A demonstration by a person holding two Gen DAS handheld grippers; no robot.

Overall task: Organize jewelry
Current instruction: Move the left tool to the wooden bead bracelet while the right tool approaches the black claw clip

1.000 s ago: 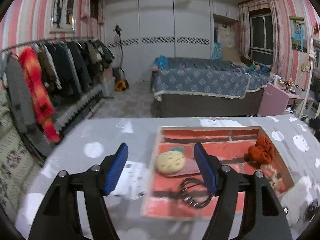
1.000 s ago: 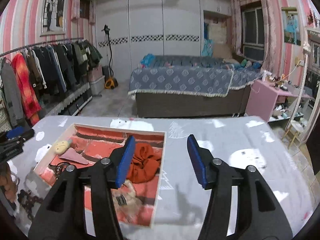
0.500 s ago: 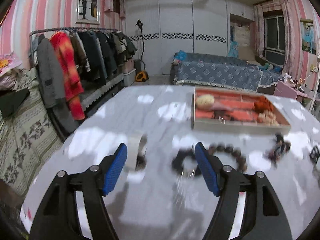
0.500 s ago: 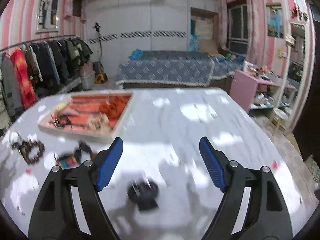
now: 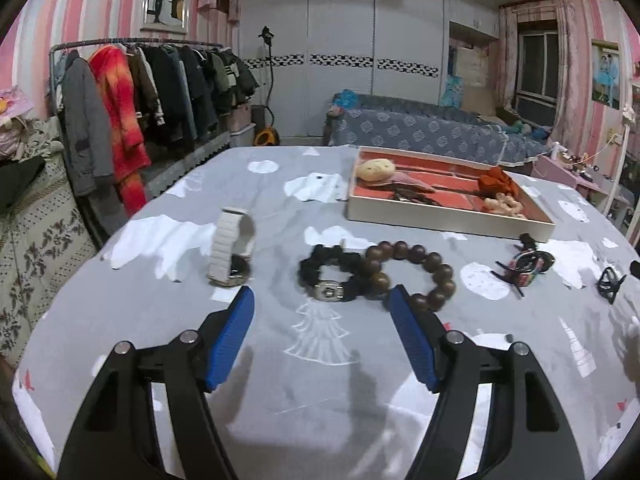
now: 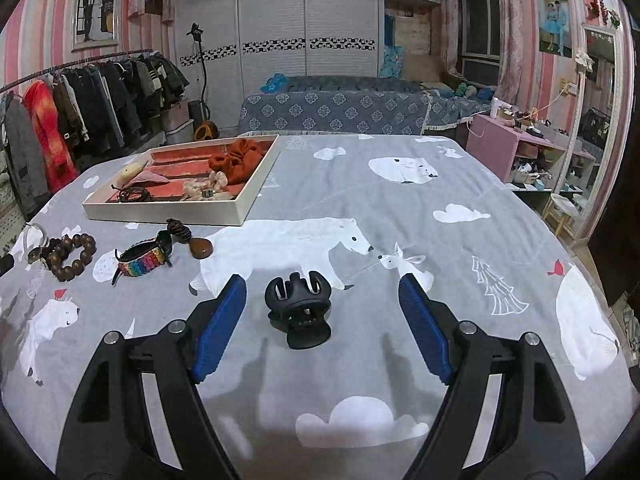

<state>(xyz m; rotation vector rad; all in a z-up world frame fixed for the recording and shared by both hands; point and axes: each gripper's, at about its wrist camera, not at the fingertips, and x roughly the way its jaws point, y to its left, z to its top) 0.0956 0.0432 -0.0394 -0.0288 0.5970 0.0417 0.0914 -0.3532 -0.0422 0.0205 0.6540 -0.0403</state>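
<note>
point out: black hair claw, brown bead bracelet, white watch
black hair claw (image 6: 299, 314): right wrist view, on its central body.
brown bead bracelet (image 5: 437, 263): left wrist view, on a bead at its right side.
white watch (image 5: 222, 249): left wrist view, on the upright strap.

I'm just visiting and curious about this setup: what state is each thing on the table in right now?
Left claw: open, empty.
Right claw: open, empty, straddling the hair clip.
Hair clip: shut, on the cloth.
Tray: open-topped, partly filled.
Orange scrunchie: in the tray.
White watch: strap looped shut, standing on edge.
Brown bead bracelet: flat, touching the black bracelet.
Rainbow bracelet: outside the tray.
</note>
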